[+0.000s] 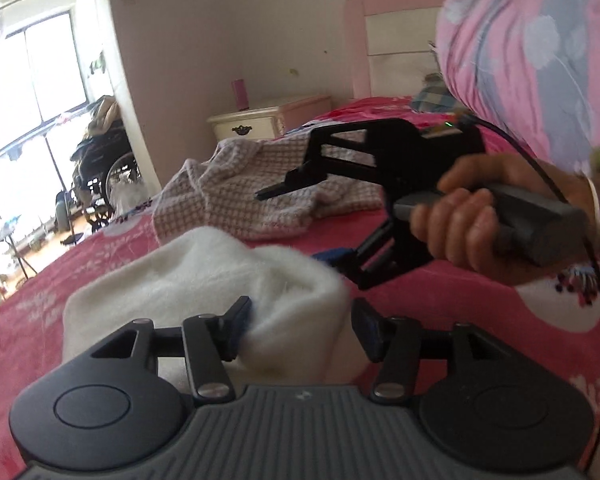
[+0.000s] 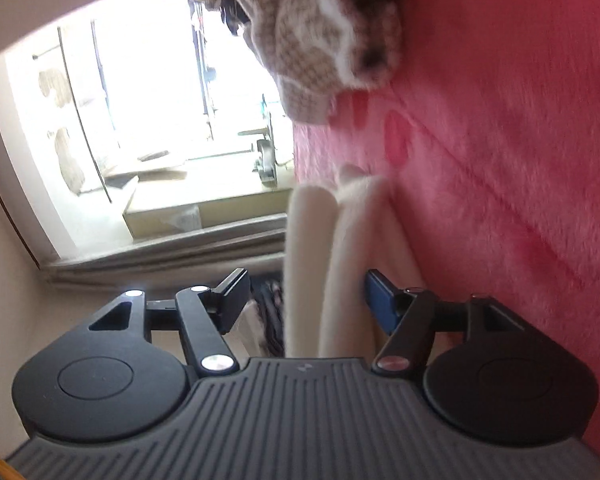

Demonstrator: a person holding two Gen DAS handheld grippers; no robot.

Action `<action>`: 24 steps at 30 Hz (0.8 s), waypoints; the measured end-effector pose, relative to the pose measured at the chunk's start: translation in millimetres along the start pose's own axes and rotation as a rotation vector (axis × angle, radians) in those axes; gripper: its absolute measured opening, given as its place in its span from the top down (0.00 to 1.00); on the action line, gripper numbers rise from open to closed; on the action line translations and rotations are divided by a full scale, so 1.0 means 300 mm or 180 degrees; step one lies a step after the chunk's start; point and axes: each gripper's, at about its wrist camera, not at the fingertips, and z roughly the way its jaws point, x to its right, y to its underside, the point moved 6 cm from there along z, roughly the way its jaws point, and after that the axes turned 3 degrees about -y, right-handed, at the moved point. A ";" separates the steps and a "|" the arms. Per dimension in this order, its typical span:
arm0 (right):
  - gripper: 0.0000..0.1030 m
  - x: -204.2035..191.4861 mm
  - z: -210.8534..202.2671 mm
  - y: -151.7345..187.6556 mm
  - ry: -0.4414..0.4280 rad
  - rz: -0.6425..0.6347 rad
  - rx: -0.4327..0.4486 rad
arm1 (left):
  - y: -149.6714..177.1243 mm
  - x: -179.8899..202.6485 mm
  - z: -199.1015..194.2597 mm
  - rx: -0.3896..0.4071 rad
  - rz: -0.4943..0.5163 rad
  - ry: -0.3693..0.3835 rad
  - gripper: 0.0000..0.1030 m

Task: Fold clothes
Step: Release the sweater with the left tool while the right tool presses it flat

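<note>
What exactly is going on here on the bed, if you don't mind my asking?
A person is folding clothes on a bed with a pink blanket, holding a gripper in each hand. The left gripper and the right gripper both sit at a folded white fluffy garment with their jaws apart, the fabric between the fingers but not pinched. A checked garment lies crumpled further up the bed, untouched, near a nightstand.

White garment (image 1: 204,276) (checked one (image 1: 236,188) behind)
</note>
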 end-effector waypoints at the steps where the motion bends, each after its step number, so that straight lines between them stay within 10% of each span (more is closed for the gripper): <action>1: 0.38 -0.008 -0.003 -0.001 0.0091 -0.0067 -0.0002 | -0.003 -0.001 -0.015 0.0010 -0.0011 0.0040 0.45; 7: 0.37 -0.184 -0.011 0.002 0.0572 -0.1146 0.0171 | -0.004 -0.058 -0.144 0.0106 -0.0192 0.0262 0.44; 18: 0.40 -0.212 0.234 0.207 0.1410 -0.1884 -0.1030 | 0.113 -0.098 -0.153 -0.0080 0.0294 -0.0184 0.43; 24: 0.79 -0.290 0.250 0.247 0.0862 -0.1843 -0.1089 | 0.074 -0.089 -0.157 0.0048 0.0308 -0.0154 0.43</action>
